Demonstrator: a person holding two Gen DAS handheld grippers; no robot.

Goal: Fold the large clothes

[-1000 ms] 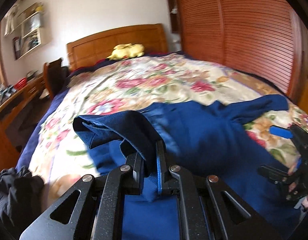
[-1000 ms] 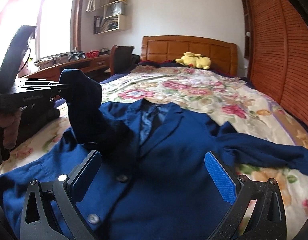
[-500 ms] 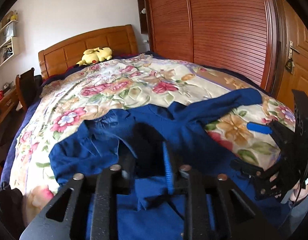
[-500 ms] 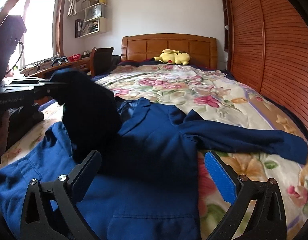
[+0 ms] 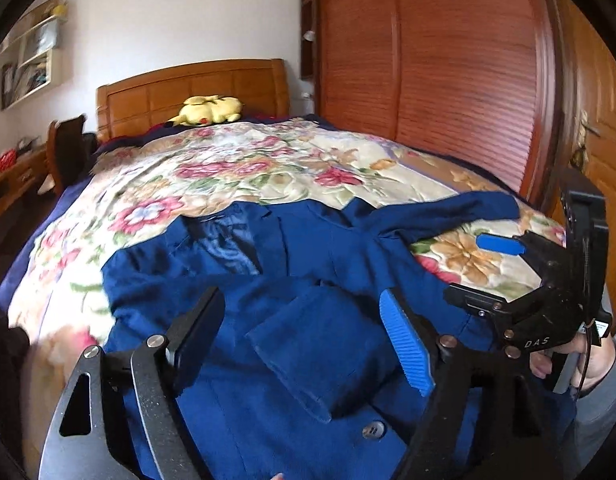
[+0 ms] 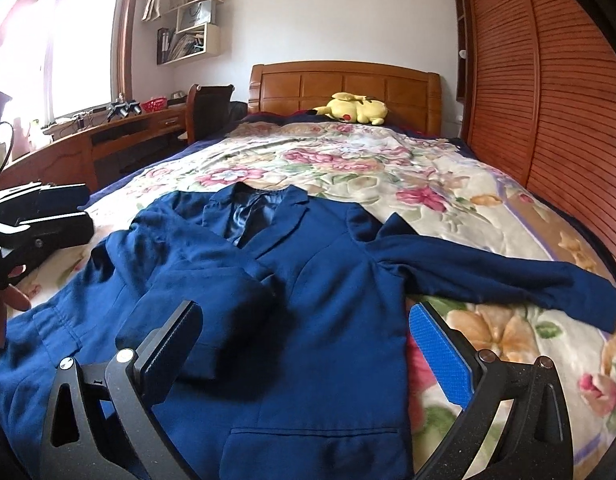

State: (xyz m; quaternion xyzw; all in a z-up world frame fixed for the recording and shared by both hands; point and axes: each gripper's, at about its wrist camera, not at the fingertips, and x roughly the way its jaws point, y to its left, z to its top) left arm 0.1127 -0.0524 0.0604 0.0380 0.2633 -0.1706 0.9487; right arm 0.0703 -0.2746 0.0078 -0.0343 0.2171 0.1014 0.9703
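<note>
Left gripper (image 5: pixel 304 344) jaws just opened wide, sleeve (image 5: pixel 323 352) dropped onto jacket (image 6: pixel 327 320) on bed (image 6: pixel 387 168). Right gripper (image 6: pixel 304 360) open, empty. Other sleeve (image 6: pixel 499 280) probably next; picture blurry.

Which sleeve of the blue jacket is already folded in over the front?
The left-hand sleeve in the right wrist view lies across the jacket; the other sleeve stretches out over the floral bedspread.
</note>
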